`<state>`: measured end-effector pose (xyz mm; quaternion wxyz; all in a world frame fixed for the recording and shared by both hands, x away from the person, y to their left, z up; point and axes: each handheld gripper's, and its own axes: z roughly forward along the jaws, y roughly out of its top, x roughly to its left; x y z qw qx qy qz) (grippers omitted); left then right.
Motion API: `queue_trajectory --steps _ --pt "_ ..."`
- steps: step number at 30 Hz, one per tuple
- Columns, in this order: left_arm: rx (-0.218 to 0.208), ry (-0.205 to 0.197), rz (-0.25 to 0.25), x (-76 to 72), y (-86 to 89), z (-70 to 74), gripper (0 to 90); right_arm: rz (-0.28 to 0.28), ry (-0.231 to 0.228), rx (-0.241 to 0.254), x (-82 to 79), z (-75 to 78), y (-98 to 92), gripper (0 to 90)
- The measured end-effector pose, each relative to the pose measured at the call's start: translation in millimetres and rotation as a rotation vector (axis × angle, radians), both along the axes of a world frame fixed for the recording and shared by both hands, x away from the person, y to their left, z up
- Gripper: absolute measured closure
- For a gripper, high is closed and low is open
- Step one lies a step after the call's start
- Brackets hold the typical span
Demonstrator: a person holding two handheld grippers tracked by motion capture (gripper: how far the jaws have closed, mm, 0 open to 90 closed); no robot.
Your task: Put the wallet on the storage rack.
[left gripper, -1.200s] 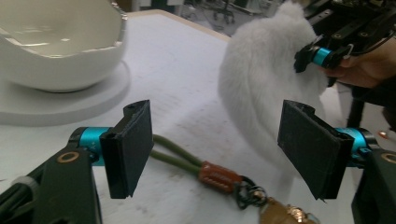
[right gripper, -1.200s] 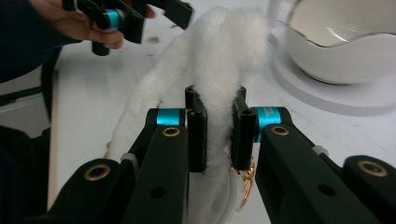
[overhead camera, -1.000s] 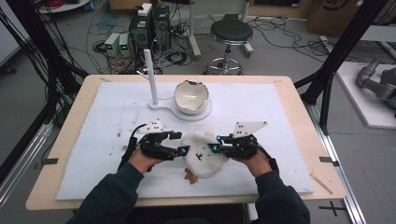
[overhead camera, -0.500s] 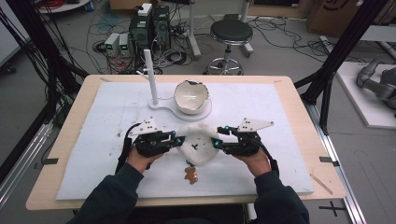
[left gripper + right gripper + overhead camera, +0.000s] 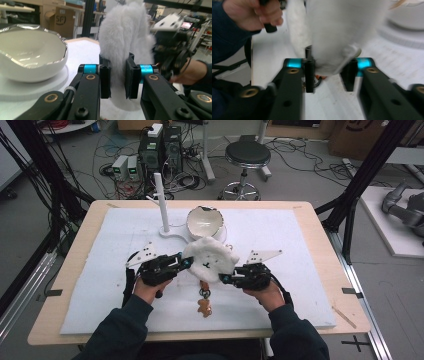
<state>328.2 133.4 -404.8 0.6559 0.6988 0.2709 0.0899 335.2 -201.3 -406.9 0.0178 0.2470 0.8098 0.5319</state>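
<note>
Now you're holding the white fluffy plush (image 5: pixel 209 261) up between both tools, just in front of the white bowl (image 5: pixel 205 221) on the desk (image 5: pixel 65 270). Your left tool (image 5: pixel 117 75) is pinching the plush's edge, pads pressing into the fur, its jaws having just been opening slightly. Your right tool (image 5: pixel 328 70) has just been closing, with the plush's other edge sitting between its jaws, though blur is hiding whether both pads are pressing; a small brown charm (image 5: pixel 203 306) is dangling below.

Showing fluffy white plush on the soft toy (image 5: pixel 208 261), glossy smooth ceramic on the bowl (image 5: pixel 30 58), matt white padding over the wooden counter (image 5: pixel 320 237).
</note>
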Motion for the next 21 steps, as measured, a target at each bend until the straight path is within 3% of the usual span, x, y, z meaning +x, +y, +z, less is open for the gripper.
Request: queue_trajectory --steps 3,4,7,8,10,11,13,14,16,18,20,21 --pt "0.034 0.032 -0.017 0.7 -3.6 -4.5 76.0 -0.046 -0.02 0.033 1.0 3.5 -6.9 75.2" --pt "0.083 0.069 -0.044 0.9 -9.5 -9.4 75.6 -0.086 -0.046 0.048 1.3 6.2 -12.2 75.8" --pt "0.161 0.125 -0.084 1.1 -18.4 -16.6 72.9 -0.118 -0.065 0.073 1.3 8.6 -17.3 76.3" --pt "0.161 0.125 -0.084 1.1 -18.4 -16.6 70.9 -0.118 -0.065 0.073 1.3 8.6 -17.3 76.3" --pt "0.229 0.117 -0.091 0.6 -21.4 -18.4 64.9 -0.129 -0.091 0.042 0.9 11.3 -19.8 76.9" --pt "0.245 0.12 -0.076 0.6 -21.5 -18.4 56.9 -0.125 -0.094 0.028 0.9 12.1 -20.4 77.1" --pt "0.241 0.132 -0.052 1.7 -19.1 -17.5 45.7 -0.127 -0.106 0.003 0.8 13.9 -22.2 77.3" --pt "0.214 0.106 -0.027 1.9 -13.4 -12.9 44.2 -0.125 -0.111 -0.022 0.5 15.3 -23.4 77.4" --pt "0.202 0.086 -0.011 2.2 -10.3 -9.7 41.4 -0.108 -0.106 -0.031 0.4 15.7 -25.0 77.5" --pt "0.143 0.024 0.019 3.3 -0.8 1.0 40.8 -0.077 -0.097 -0.045 0.9 15.4 -25.0 77.5" --pt "0.117 0.003 0.017 3.7 2.6 4.2 40.8 -0.025 -0.092 -0.056 0.0 14.3 -21.2 77.5" --pt "0.113 0.013 0.001 4.0 2.9 3.8 41.2 -0.002 -0.089 -0.056 -0.8 14.0 -18.7 77.5"
